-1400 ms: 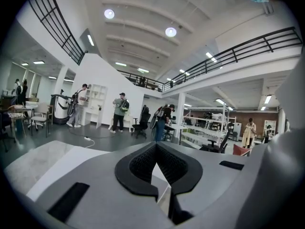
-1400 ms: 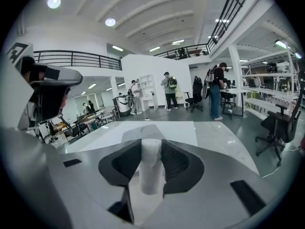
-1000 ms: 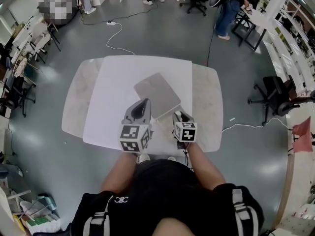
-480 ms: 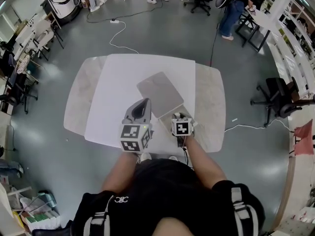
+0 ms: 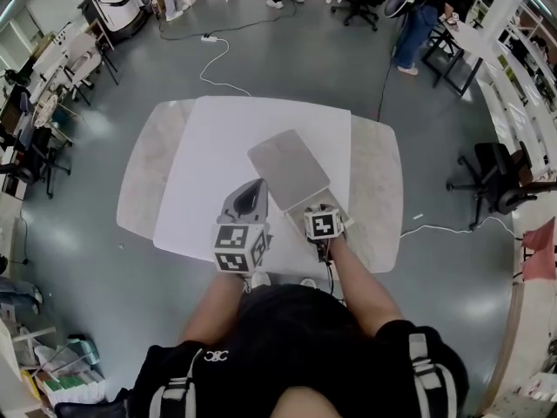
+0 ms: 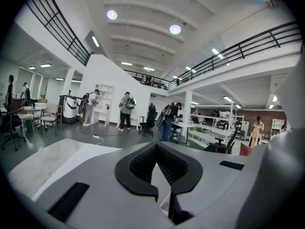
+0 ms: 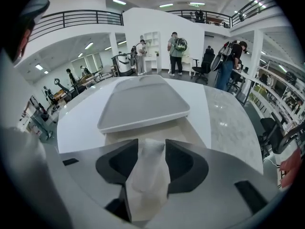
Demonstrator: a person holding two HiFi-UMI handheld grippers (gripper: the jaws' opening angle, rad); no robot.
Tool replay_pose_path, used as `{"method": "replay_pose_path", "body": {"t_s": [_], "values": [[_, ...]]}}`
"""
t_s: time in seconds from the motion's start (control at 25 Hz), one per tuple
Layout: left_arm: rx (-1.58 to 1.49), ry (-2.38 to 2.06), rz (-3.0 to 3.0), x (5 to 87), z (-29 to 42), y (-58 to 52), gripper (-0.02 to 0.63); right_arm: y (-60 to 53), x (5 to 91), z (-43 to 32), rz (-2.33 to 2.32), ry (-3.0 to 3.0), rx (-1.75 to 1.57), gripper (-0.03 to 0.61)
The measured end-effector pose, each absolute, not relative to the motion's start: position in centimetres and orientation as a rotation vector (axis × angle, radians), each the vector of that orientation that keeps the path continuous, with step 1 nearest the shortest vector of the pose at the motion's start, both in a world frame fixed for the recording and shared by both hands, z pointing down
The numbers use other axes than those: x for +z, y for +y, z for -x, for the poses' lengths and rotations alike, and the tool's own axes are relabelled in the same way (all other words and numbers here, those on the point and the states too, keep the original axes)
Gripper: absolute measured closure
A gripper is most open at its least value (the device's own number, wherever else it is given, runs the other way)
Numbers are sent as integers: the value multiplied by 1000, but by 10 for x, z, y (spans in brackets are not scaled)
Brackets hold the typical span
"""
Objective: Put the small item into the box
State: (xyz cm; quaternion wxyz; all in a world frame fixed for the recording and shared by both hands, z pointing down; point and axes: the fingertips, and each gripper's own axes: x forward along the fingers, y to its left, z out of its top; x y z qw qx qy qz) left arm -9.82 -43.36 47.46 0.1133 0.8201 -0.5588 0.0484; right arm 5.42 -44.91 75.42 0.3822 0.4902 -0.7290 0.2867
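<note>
The right gripper (image 7: 151,146) tilts steeply down over the open box (image 7: 188,128), which stands at the table's (image 7: 228,123) near edge, right of its middle. Its jaws have just been opening, yet the soft white item (image 7: 148,180) sits between them. It touches both pads, its long axis runs along the jaws, and its tip points at the box floor just ahead. The grey lid (image 7: 143,101) lies beyond. The left gripper (image 6: 155,149), farther from the box, is pressed together and empty.

The left gripper (image 5: 252,188) is held level, jaws closed together; the right gripper (image 7: 152,146) is tilted downward, jaws just opened wider, a white item (image 7: 148,185) gripped between them.
</note>
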Motion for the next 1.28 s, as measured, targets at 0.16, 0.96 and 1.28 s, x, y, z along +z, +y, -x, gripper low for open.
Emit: {"method": "replay_pose_path", "body": {"t_s": [0.16, 0.96, 1.28], "values": [[141, -1640, -2402, 474, 100, -433, 609, -450, 750, -47, -1250, -1931, 755, 390], [129, -1571, -2445, 473, 81, -438, 609, -471, 587, -71, -1664, -2227, 309, 466], [87, -1566, -2469, 466, 74, -444, 609, -465, 475, -78, -1891, -2415, -17, 539]]}}
